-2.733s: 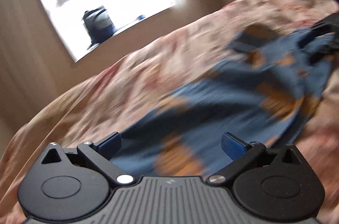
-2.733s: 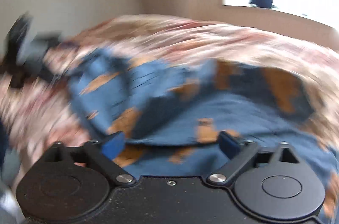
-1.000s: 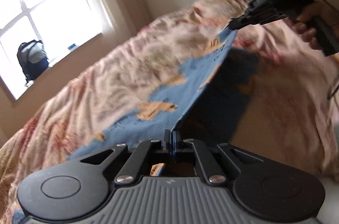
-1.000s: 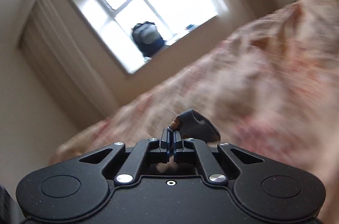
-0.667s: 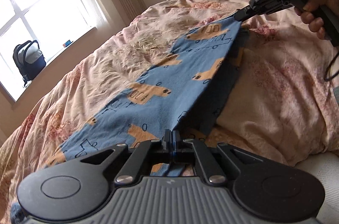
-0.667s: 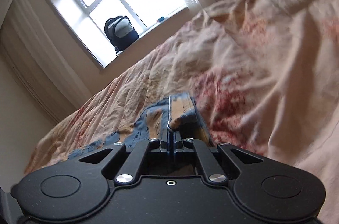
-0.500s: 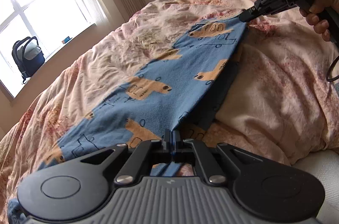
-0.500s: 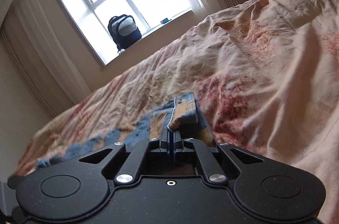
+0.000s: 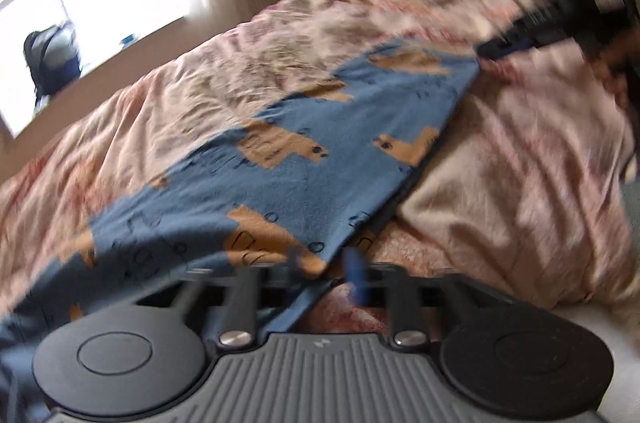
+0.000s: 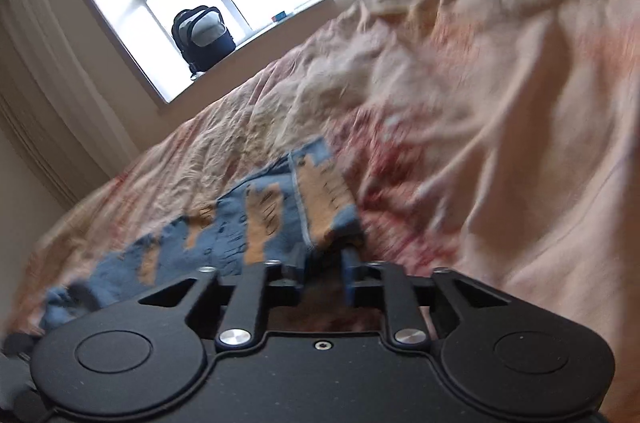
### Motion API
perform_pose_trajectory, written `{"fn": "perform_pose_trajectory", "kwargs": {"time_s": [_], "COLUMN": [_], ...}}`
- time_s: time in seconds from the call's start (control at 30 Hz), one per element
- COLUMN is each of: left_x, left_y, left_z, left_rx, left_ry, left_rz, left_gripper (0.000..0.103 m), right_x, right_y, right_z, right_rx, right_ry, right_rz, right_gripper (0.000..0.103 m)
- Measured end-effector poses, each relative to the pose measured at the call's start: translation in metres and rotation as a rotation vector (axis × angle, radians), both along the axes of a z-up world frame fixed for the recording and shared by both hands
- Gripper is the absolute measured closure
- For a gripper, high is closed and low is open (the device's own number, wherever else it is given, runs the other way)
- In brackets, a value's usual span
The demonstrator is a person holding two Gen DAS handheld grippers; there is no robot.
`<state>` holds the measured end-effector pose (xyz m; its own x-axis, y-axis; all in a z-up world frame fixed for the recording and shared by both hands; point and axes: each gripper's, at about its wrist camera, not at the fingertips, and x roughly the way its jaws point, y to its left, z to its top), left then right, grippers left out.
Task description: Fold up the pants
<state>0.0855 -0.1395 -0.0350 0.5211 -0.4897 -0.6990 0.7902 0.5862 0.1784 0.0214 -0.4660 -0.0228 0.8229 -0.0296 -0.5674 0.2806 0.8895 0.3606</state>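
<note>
The blue pants with tan bus prints (image 9: 304,159) lie stretched flat across the floral duvet. My left gripper (image 9: 326,267) has its jaws parted, with the near corner of the pants lying between them, loose. In the left wrist view the right gripper (image 9: 504,43) sits at the far corner of the pants, blurred. In the right wrist view my right gripper (image 10: 322,267) has its jaws parted, and the hem end of the pants (image 10: 316,199) lies just in front of them on the bed.
The floral duvet (image 9: 500,159) covers the bed in rumpled folds. A window with a dark backpack (image 10: 202,37) on its sill is behind the bed. The white mattress edge (image 9: 600,323) shows at the lower right.
Both grippers, shut on the pants' corners half a second ago, have opened. The pants have dropped from being held taut to lying on the duvet.
</note>
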Motion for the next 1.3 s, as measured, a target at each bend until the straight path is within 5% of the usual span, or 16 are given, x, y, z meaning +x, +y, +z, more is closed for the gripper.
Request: {"fn": "perform_pose_trajectory", "kwargs": {"time_s": [0.17, 0.37, 0.43, 0.53, 0.67, 0.93, 1.03, 1.13, 1.2, 1.3], "left_x": [0.016, 0.044, 0.040, 0.026, 0.011, 0.006, 0.009, 0.008, 0.004, -0.001], "left_y": [0.034, 0.066, 0.077, 0.092, 0.113, 0.139, 0.141, 0.137, 0.133, 0.128], "left_z": [0.014, -0.004, -0.004, 0.004, 0.015, 0.028, 0.029, 0.020, 0.013, 0.006], "left_rx": [-0.119, -0.028, -0.016, 0.001, -0.013, 0.188, 0.245, 0.321, 0.374, 0.413], "left_ry": [0.038, 0.152, 0.159, 0.143, 0.112, -0.102, -0.138, -0.171, -0.204, -0.229], "left_rz": [0.231, 0.467, 0.453, 0.411, 0.356, 0.345, 0.281, 0.182, 0.126, 0.075], "left_gripper": [0.032, 0.039, 0.039, 0.040, 0.035, 0.034, 0.044, 0.058, 0.073, 0.088], "right_x": [0.022, 0.092, 0.103, 0.089, 0.065, 0.087, 0.093, 0.092, 0.089, 0.085], "right_y": [0.023, 0.098, 0.108, 0.100, 0.105, 0.186, 0.221, 0.247, 0.261, 0.274], "right_z": [0.021, 0.008, -0.007, -0.013, 0.002, 0.010, 0.008, 0.005, 0.000, -0.004], "right_rx": [-0.272, -0.451, -0.459, -0.455, -0.484, -0.518, -0.560, -0.594, -0.630, -0.654], "right_ry": [-0.005, 0.052, 0.145, 0.162, 0.078, -0.039, -0.070, -0.097, -0.103, -0.108], "right_rz": [0.102, 0.387, 0.414, 0.397, 0.453, 0.757, 0.887, 1.002, 1.066, 1.138], "right_gripper": [0.036, 0.022, 0.023, 0.020, 0.017, 0.016, 0.022, 0.040, 0.061, 0.072]}}
